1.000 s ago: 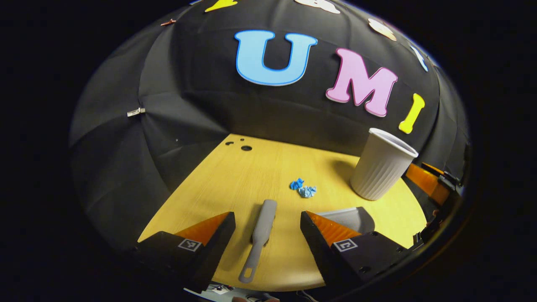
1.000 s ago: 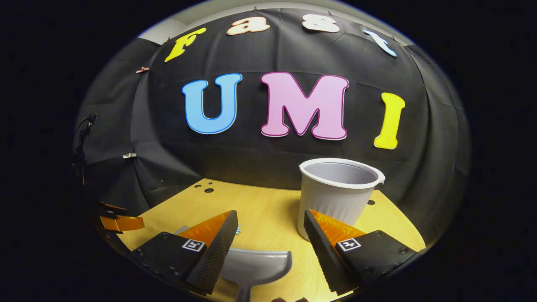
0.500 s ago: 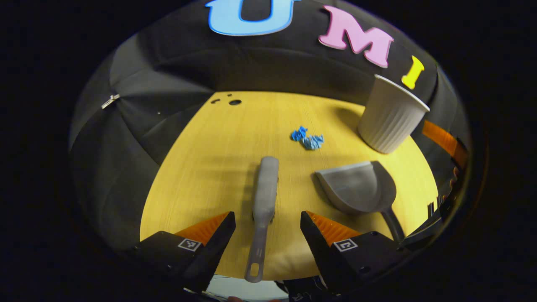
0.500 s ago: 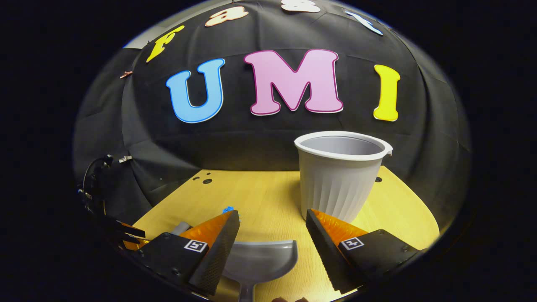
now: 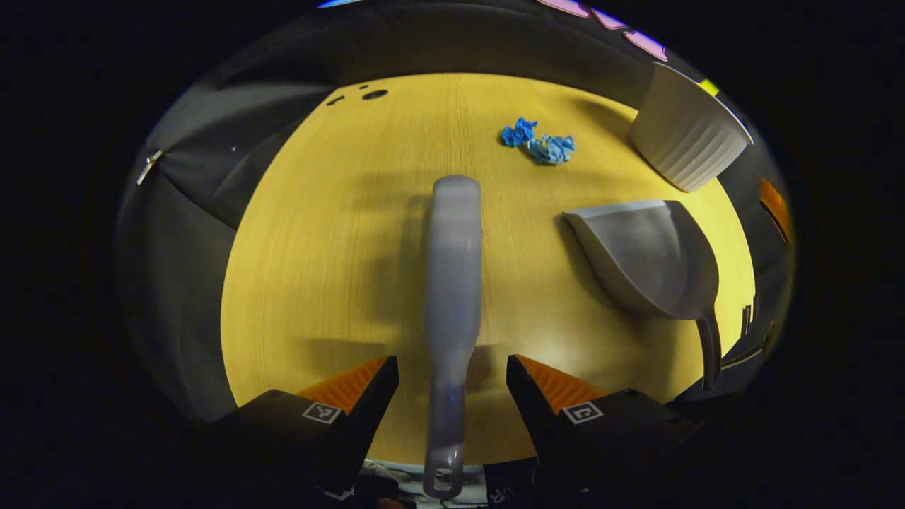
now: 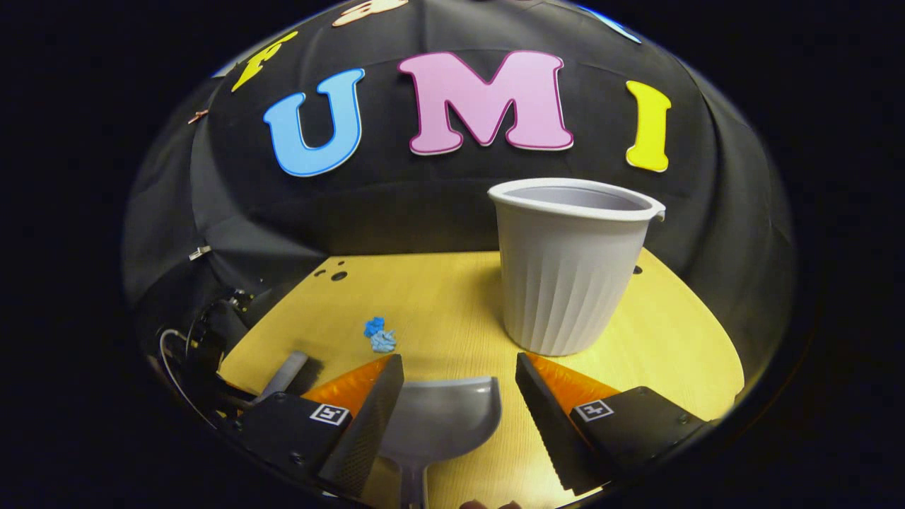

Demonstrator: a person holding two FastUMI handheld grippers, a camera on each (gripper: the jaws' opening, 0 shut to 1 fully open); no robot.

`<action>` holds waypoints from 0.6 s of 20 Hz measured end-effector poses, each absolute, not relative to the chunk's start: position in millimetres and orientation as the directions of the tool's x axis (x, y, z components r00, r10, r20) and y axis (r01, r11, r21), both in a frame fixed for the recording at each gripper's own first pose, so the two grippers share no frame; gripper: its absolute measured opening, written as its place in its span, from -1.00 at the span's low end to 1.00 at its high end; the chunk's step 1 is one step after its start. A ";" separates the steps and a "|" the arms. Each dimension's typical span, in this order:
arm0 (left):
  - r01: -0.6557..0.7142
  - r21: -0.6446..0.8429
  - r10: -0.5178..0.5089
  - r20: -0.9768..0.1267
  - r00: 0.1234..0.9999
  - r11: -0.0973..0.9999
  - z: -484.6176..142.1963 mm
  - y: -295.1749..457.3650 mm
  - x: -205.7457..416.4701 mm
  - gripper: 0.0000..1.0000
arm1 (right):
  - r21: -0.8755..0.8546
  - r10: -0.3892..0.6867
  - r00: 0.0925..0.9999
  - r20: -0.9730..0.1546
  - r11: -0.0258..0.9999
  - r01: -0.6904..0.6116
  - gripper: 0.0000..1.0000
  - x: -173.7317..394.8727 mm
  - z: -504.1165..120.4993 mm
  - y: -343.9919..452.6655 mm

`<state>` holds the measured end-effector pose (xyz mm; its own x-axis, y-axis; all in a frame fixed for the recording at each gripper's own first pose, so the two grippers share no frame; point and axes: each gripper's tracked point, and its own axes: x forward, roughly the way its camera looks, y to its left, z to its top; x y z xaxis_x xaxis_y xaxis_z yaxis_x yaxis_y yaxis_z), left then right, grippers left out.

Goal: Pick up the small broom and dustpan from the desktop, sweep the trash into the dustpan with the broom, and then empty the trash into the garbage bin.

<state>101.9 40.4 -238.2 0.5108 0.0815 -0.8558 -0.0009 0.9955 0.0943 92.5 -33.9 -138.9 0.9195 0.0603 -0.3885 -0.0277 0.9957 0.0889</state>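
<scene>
The small grey plastic broom (image 5: 452,283) lies on the yellow wooden tabletop (image 5: 318,247), handle running 12-to-6 between the left gripper (image 5: 452,385)'s spread jaws. The right gripper (image 6: 459,396), jaws likewise spread, straddles the grey plastic dustpan (image 6: 440,424).

Bare desktop (image 5: 318,268) left of my broom (image 5: 452,283), dustpan (image 5: 650,261) and bin (image 6: 565,276) crowding my right, trash (image 5: 539,141) ahead.

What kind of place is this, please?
Probably a staged recording booth, not a home: a small wooden table against a black cloth wall, set with only a broom, a dustpan, a bin and paper scraps.
</scene>
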 end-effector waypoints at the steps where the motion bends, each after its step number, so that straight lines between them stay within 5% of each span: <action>1: -0.003 0.089 0.079 -0.866 0.493 0.996 -241.4 39.9 104.1 0.94 | 0.089 0.065 0.913 -0.404 0.996 -0.032 0.98 89.6 -143.5 -31.7; 4: -0.006 0.081 0.075 -0.891 0.448 0.997 -249.9 40.2 108.0 0.87 | 0.095 0.072 0.900 -0.431 0.995 -0.034 0.98 84.6 -149.9 -30.9; 12: -0.004 0.107 0.098 -0.891 0.443 0.994 -252.7 41.6 118.3 0.18 | 0.144 0.103 0.851 -0.514 0.989 -0.033 0.98 68.2 -159.2 -23.5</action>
